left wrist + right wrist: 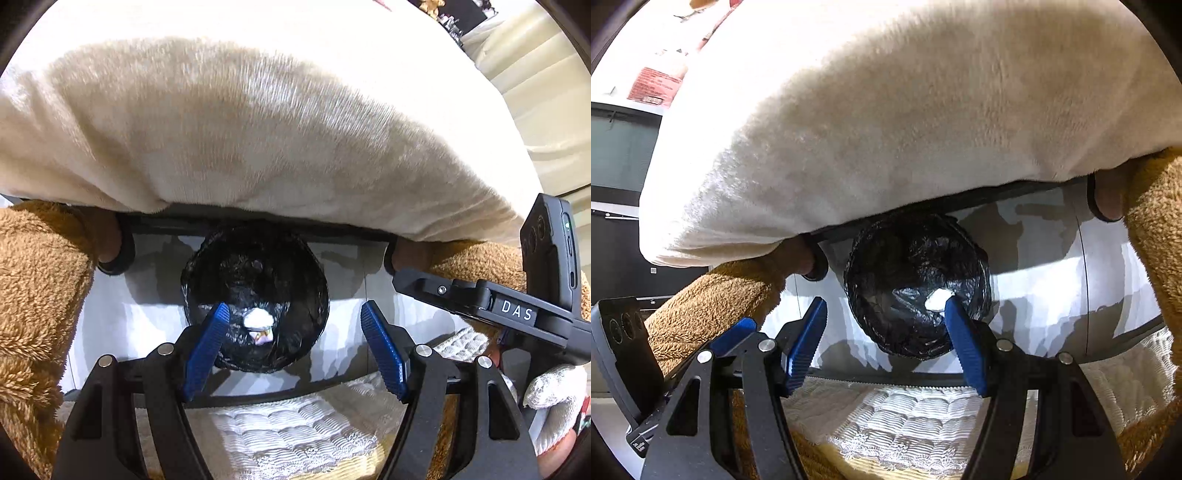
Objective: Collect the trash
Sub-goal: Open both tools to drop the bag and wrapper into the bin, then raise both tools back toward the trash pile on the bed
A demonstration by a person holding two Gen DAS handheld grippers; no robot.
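Observation:
A round bin lined with a black bag (255, 302) stands on the pale floor below me; it also shows in the right wrist view (916, 284). A white crumpled tissue (258, 318) lies inside it, with a small pinkish scrap under it; the tissue also shows in the right wrist view (937, 300). My left gripper (295, 350) is open and empty above the bin. My right gripper (886, 343) is open and empty above the bin too; its body shows at the right of the left wrist view (517, 314).
A cream fleece cushion or blanket (258, 129) overhangs the far side of the bin (886, 110). Brown fuzzy fabric (33, 295) flanks both sides. A white quilted cushion (291, 428) lies directly under the grippers. A dark window and cabinet (617, 184) stand at left.

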